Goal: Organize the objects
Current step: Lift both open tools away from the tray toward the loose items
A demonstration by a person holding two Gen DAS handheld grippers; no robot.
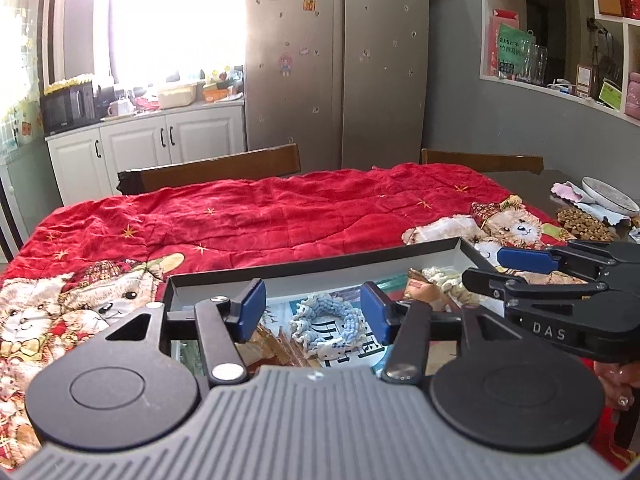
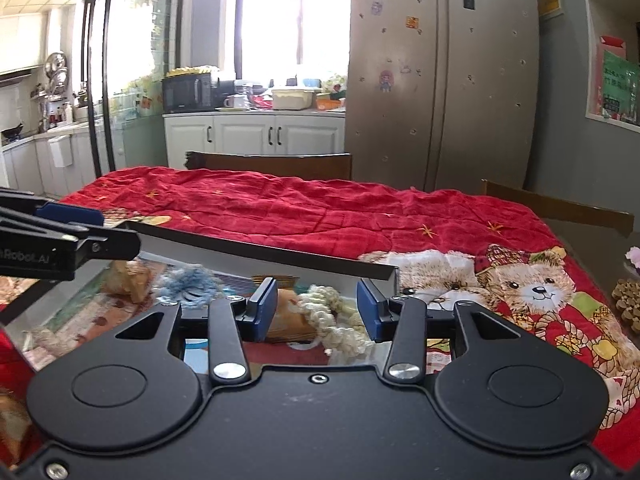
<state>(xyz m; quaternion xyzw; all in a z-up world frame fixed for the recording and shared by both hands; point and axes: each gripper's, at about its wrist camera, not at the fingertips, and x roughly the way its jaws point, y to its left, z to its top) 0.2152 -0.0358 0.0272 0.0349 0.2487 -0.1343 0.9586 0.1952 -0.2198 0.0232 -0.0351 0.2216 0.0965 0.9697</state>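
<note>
Lettering "DAS", white on black: body of right claw [image 1: 524, 270], left wrist view. Lettering "Robot.AI", partly cut off: body of left claw [image 2: 86, 222], right wrist view. Other print illegible.

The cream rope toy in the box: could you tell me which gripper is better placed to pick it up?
The right gripper. The cream rope toy lies directly ahead between its open fingers. The left gripper instead frames the blue rope toy, with the cream one off to its right.

Your box [image 1: 440, 245] rests on the quilt [image 1: 280, 216] at the table's near edge. Inside it, one rope toy [image 1: 328, 320] lies left and another rope toy [image 2: 336, 316] lies right. Two chairs [image 1: 224, 168] stand beyond the table's far edge. Far right, a plate [image 1: 610, 194] sits past the quilt.
</note>
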